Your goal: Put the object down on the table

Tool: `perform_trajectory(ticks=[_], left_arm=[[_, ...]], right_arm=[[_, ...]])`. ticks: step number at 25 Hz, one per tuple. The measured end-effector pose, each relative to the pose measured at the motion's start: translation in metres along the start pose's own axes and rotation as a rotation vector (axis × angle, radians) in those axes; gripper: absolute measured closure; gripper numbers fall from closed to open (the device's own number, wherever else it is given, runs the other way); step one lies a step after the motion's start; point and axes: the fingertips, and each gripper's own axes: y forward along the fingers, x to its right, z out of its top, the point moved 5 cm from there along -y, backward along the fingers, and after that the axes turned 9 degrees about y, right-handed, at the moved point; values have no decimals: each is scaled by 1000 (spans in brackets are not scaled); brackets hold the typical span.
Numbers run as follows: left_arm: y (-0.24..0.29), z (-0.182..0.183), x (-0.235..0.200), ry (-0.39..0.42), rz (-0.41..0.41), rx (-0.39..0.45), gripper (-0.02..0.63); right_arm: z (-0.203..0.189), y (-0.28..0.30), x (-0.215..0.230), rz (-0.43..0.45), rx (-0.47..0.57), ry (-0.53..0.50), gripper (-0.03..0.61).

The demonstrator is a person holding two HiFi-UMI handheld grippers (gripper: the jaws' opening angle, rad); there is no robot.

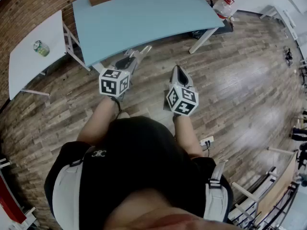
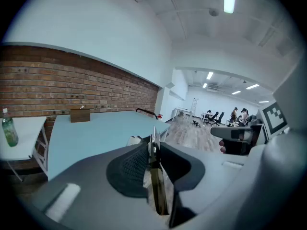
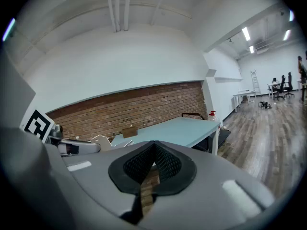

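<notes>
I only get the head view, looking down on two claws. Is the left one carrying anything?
Observer: Yes. Its own camera shows the left gripper clamped on a thin flat object, held edge-on between the pads.
Visitor: And the right one?
Observer: The right gripper has its jaws shut together, with nothing between them.
Visitor: What stands on the small white table?
Observer: Seen from the side, it is an upright green bottle.
</notes>
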Motion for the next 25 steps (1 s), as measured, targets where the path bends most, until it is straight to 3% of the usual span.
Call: perform_trajectory(ticks=[25], left_arm=[[-3,-18,-25,-30,-21,-39,535]], right_arm=[[-18,11,-28,-5,-52,-15,565]])
